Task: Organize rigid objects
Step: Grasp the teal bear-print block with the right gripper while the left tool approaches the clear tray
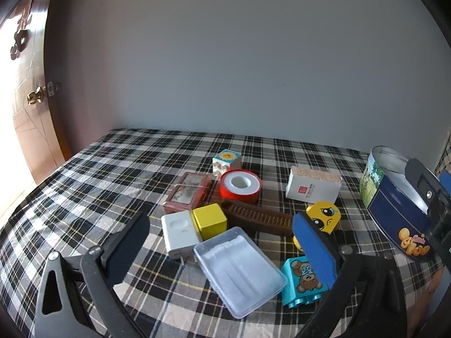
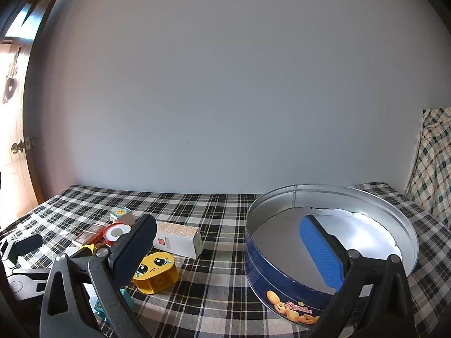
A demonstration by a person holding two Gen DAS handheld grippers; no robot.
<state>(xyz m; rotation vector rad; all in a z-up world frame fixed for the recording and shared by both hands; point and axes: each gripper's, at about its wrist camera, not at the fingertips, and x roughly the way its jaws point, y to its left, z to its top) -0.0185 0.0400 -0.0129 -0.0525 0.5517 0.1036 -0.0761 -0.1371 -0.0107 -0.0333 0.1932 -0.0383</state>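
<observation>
My left gripper (image 1: 225, 242) is open and empty, hovering over a clear plastic box (image 1: 239, 270), a white block (image 1: 180, 232) and a yellow cube (image 1: 210, 221) on the plaid cloth. A brown comb (image 1: 259, 219), a red tape roll (image 1: 239, 187), a yellow sad-face block (image 1: 324, 215), a teal bear block (image 1: 303, 281), a white carton (image 1: 313, 187), a sun block (image 1: 227, 162) and a reddish case (image 1: 187, 193) lie around. My right gripper (image 2: 225, 253) is open and empty, its blue finger over the round blue cookie tin (image 2: 282, 284), which holds only paper lining.
The tin (image 1: 394, 214) stands at the right of the pile. The sad-face block (image 2: 156, 271) and white carton (image 2: 180, 239) lie left of the tin. A grey wall runs along the back; a wooden door (image 1: 31, 112) is at the left.
</observation>
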